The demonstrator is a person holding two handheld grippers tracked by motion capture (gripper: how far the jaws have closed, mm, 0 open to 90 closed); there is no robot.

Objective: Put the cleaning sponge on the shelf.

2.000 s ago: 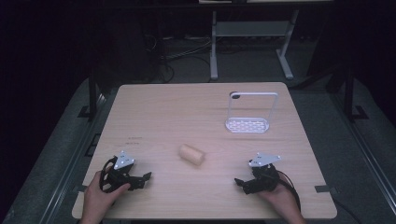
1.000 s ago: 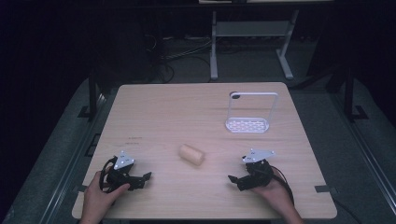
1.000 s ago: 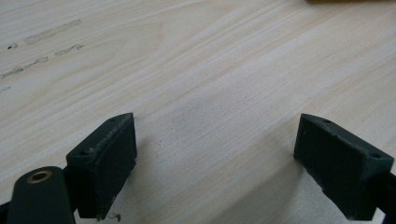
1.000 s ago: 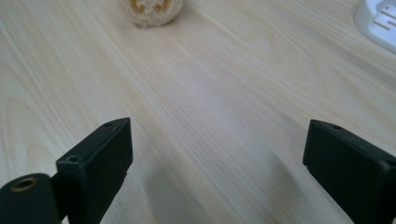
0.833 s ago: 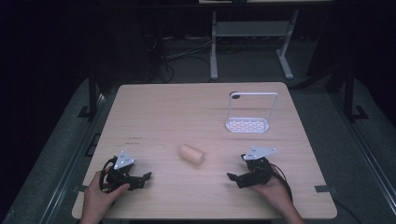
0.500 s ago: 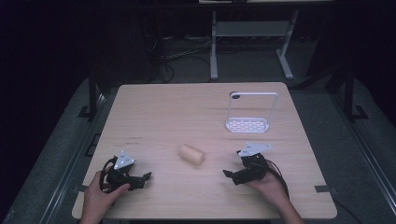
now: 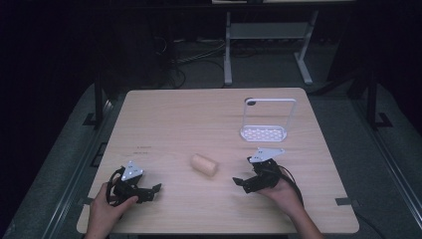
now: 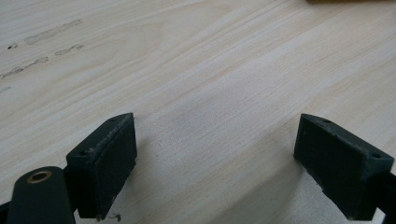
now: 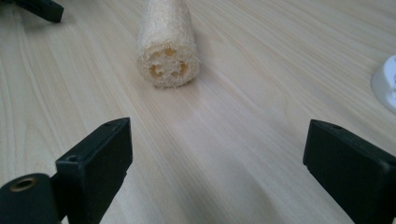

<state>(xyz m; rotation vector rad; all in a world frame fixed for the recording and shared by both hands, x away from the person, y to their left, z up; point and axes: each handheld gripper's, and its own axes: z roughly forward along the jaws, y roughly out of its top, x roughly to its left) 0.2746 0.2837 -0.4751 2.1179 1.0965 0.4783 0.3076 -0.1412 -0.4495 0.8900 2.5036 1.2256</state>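
Note:
A pale loofah cylinder (image 7: 204, 165) lies on its side near the middle of the wooden table (image 7: 199, 114). In the right gripper view the loofah (image 9: 167, 42) shows its holed end, a short way ahead of the jaws. My right gripper (image 7: 242, 180) rests open just right of the loofah, jaws pointing left toward it. My left gripper (image 7: 152, 191) sits open at the front left, low over bare wood (image 8: 210, 93), with nothing between its jaws.
A white wire rack (image 7: 265, 119) with a perforated base stands upright at the back right; its base edge (image 9: 385, 84) shows in the right gripper view. The left gripper's jaw tip (image 9: 39, 9) shows far off there. Faint marks (image 7: 142, 148) are on the left wood.
My right gripper has slid left across the table toward the loofah. The left gripper and the loofah have stayed where they were.

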